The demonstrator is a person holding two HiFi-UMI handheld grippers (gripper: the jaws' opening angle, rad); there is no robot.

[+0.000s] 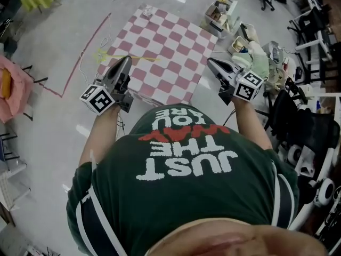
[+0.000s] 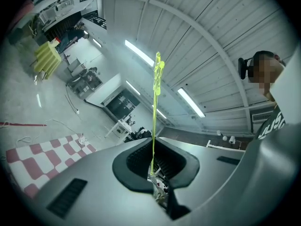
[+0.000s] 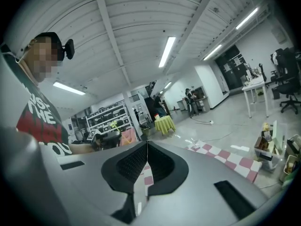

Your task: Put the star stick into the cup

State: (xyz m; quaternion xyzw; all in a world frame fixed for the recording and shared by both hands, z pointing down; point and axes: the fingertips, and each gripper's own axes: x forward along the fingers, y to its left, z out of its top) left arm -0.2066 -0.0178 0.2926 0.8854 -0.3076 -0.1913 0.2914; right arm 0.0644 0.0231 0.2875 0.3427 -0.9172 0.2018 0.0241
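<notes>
Left gripper view has our left tongs [image 2: 152, 147] clamped tight on the near end of the yellow star stick [image 2: 154, 107]; our right tongs [image 3: 146, 146] are closed together, holding nothing.

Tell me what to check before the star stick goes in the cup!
1. Thin yellow-green star stick gripped by the left hand-held gripper: ok, jaws shut on it.
2. Star end sticking out free: ok.
3. Right hand-held gripper empty: ok, jaws shut on nothing.
4. Cup found: cannot tell. A small clear thing at the far corner of the pink-and-white checked mat may be it.
5. Stick over that corner: not ok, it is at the mat's near left edge.
</notes>
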